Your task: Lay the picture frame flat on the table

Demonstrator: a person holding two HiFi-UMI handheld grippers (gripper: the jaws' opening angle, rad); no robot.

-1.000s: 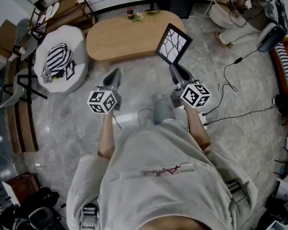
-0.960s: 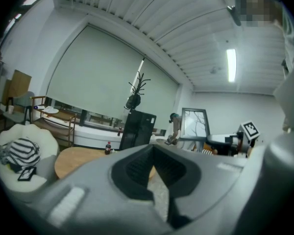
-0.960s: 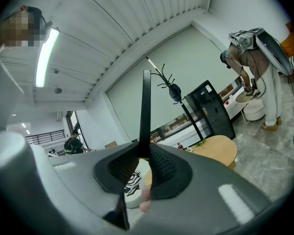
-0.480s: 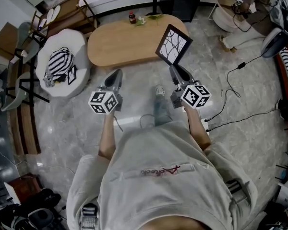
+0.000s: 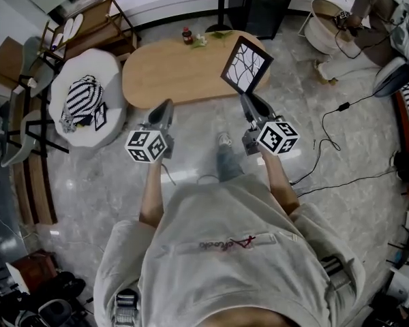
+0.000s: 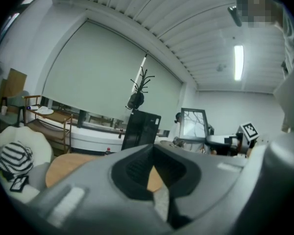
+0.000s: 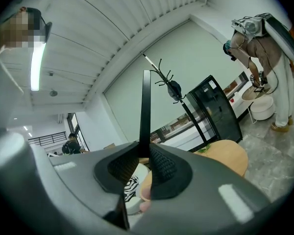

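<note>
At the far left, a white round upholstered pouf [image 5: 88, 56] carries a black-and-white striped bag [image 5: 82, 99]. Next comes your left gripper [image 5: 165, 105], pointing toward the table. Its jaws meet at the tips and nothing is caught between them; only a sliver of tabletop shows through the gap behind the tips.

Ahead of it stands the long oval light-wood table [image 5: 167, 73], with a small dark bottle [image 5: 187, 35] at its far edge.

Further right is the rectangular picture frame with a black border [image 5: 246, 65]. Its white picture is crossed by thin black branch-like lines. You hold it up in the air, tilted on one corner, so in the head view it shows against the table's near right end rather than lying on the wood.

Your right gripper [image 5: 248, 101] is closed narrowly on the frame's lowest part. In the right gripper view the frame appears edge-on, a thin dark strip rising straight from between the ribbed pads.

To the right, black cables [image 5: 327, 142] trail across the grey stone floor [image 5: 191, 142].
</note>
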